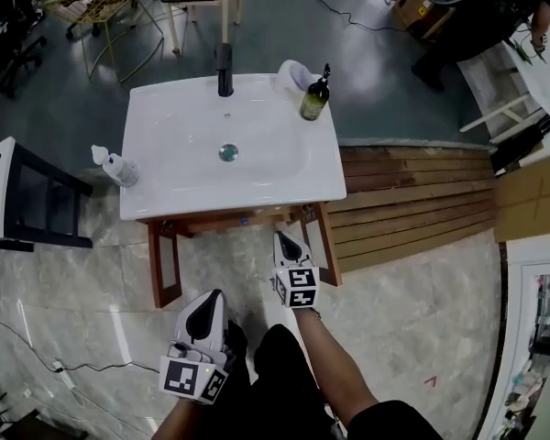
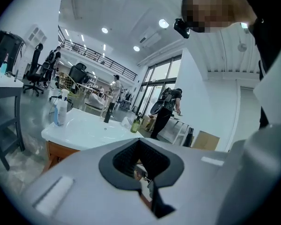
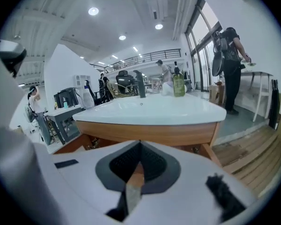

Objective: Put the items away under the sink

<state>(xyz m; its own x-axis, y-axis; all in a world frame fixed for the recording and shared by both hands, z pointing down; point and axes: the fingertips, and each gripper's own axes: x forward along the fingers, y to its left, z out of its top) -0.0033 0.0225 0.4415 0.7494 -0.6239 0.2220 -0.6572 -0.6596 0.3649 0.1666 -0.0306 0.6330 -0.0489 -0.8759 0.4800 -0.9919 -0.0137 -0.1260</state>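
The left tongs have their jaws together, with nothing between them and nothing touched. The right tongs are pressed together just the same and are also empty. Both hang in the air in front of the bench, the right pair close to its front edge by the right wooden leg, the left pair lower and farther back, near the person's legs.

On the white bench top a sink is sunk, with a black tap at the back. A clear spray bottle stands at the top's left edge. An olive pump bottle stands at the back right corner, just beside a small white item (what it is I cannot tell). All three sit up on the top, well apart from both tongs, and the open space below between the legs shows only floor.

A dark side table stands left of the bench, wooden slats lie on its right, and a cable trails over the floor.
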